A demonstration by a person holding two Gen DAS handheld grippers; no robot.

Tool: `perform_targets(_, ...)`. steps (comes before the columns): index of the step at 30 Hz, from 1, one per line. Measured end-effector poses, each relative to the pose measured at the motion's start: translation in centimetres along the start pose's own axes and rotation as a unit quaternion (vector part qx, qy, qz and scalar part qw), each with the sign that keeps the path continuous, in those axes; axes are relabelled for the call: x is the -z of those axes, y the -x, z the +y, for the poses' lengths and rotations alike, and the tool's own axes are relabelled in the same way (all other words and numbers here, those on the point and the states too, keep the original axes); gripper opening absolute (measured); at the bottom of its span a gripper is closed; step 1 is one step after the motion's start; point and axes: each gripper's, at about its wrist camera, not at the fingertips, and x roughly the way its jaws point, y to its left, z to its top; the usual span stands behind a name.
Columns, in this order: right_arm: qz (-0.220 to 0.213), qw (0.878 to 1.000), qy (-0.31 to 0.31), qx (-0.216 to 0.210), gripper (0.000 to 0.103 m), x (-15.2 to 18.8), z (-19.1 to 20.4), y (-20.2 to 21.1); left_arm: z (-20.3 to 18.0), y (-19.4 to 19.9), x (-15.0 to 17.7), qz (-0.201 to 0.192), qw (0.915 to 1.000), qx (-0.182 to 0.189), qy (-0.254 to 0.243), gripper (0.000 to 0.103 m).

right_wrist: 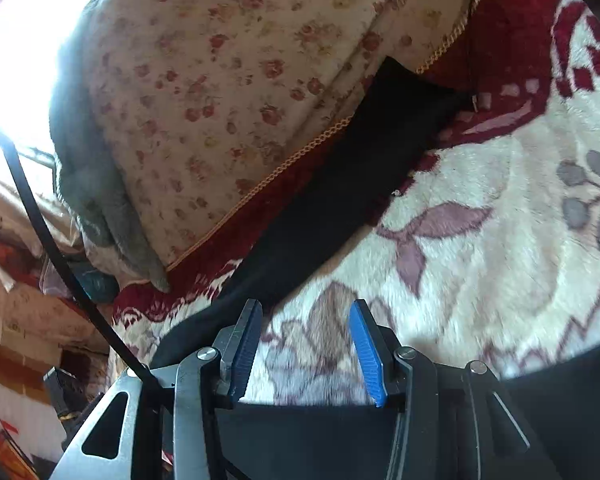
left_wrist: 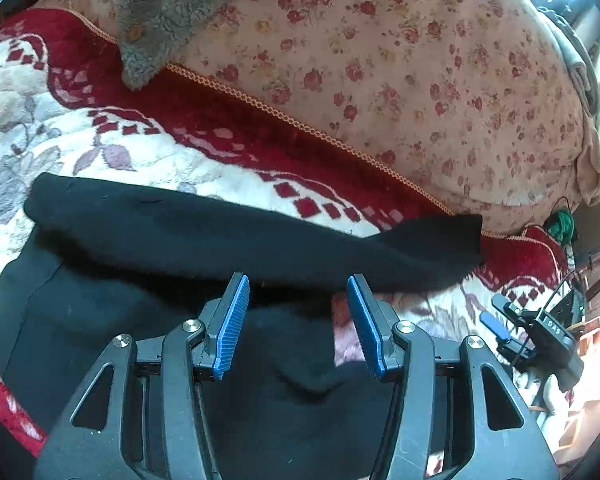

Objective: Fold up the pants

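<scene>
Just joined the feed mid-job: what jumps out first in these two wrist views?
The black fabric pants stand out, stretched across the cream, red-bordered floral plush blanket, one leg reaching toward the rose-print pillow. A grey fuzzy garment drapes over that pillow's top-left. Both the left gripper and right gripper hover open with blue-padded fingers, holding nothing.

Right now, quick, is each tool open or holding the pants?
Left tool: open, holding nothing, over the black pants.
Right tool: open, holding nothing, over the blanket.
</scene>
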Motion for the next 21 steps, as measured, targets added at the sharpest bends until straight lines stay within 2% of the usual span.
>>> perform_targets(3,0.003,1.000,-0.024,0.008,0.047,-1.5,-0.8,-0.8,0.1,-1.3,-1.1,0.019,0.9994,0.005,0.027,0.051)
perform_targets(9,0.003,0.999,-0.034,0.032,0.048,-3.7,-1.3,-2.2,1.2,-3.5,-2.6,0.047,0.9949,0.009,0.089,0.051)
perform_targets(15,0.009,0.998,-0.036,0.044,0.049,-4.9,-1.8,-3.6,2.2,-3.9,-3.7,0.051,0.9883,0.030,0.141,0.051)
perform_targets(17,0.012,0.998,-0.034,0.045,0.049,-5.0,-1.9,-3.8,2.3,-4.0,-4.1,0.049,0.9870,0.035,0.149,0.051)
perform_targets(21,0.025,0.998,-0.035,0.048,0.049,-5.5,-2.0,-4.7,1.8,-5.5,-4.6,0.072,0.9880,0.005,0.136,0.051)
